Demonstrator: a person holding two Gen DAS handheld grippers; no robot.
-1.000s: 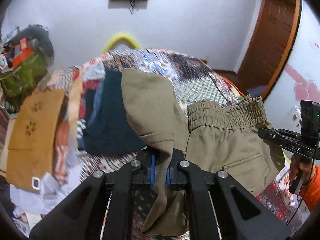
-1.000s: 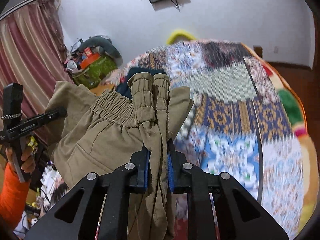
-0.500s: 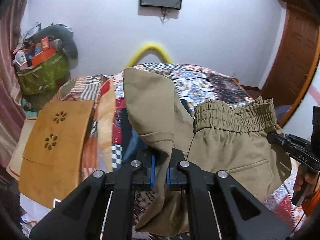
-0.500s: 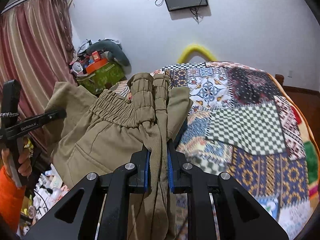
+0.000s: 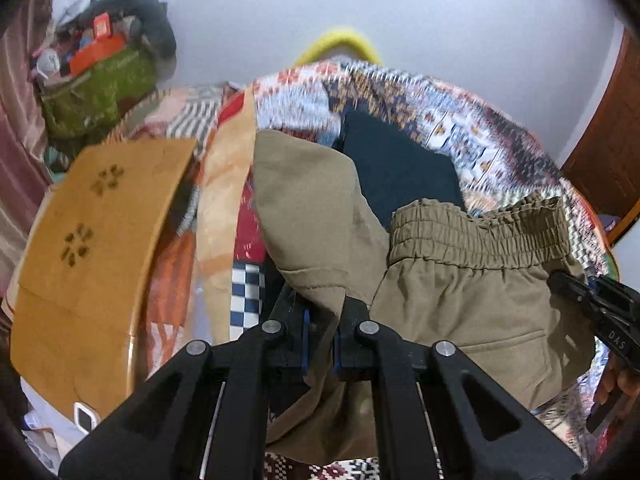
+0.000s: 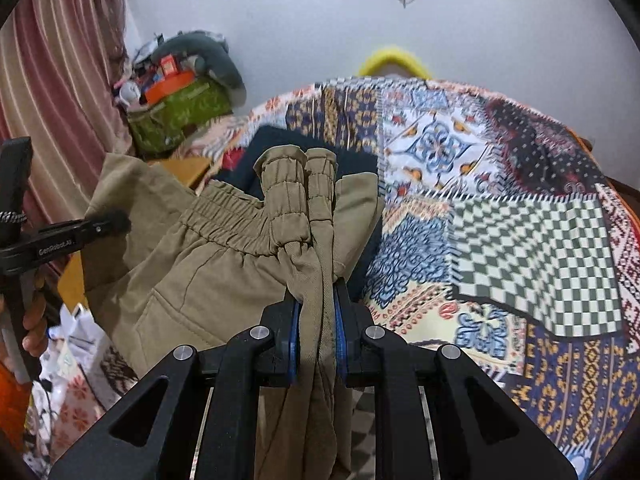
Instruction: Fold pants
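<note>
The khaki pants (image 5: 460, 300) with an elastic waistband hang in the air between both grippers, above the patchwork bed. My left gripper (image 5: 320, 312) is shut on a fold of the khaki fabric at one end. My right gripper (image 6: 316, 300) is shut on the bunched waistband end of the pants (image 6: 208, 280). The right gripper also shows at the right edge of the left wrist view (image 5: 592, 304), and the left gripper at the left edge of the right wrist view (image 6: 60, 240).
A patchwork bedspread (image 6: 500, 220) covers the bed below. A dark navy garment (image 5: 396, 168) lies on it behind the pants. A tan wooden board (image 5: 88, 232) stands left of the bed. A green bag with clutter (image 6: 180, 112) and a curtain (image 6: 48, 100) are at far left.
Both grippers have tilted down and moved toward the bed with the pants held between them; the bed fills more of each view. Both grips are unchanged.
</note>
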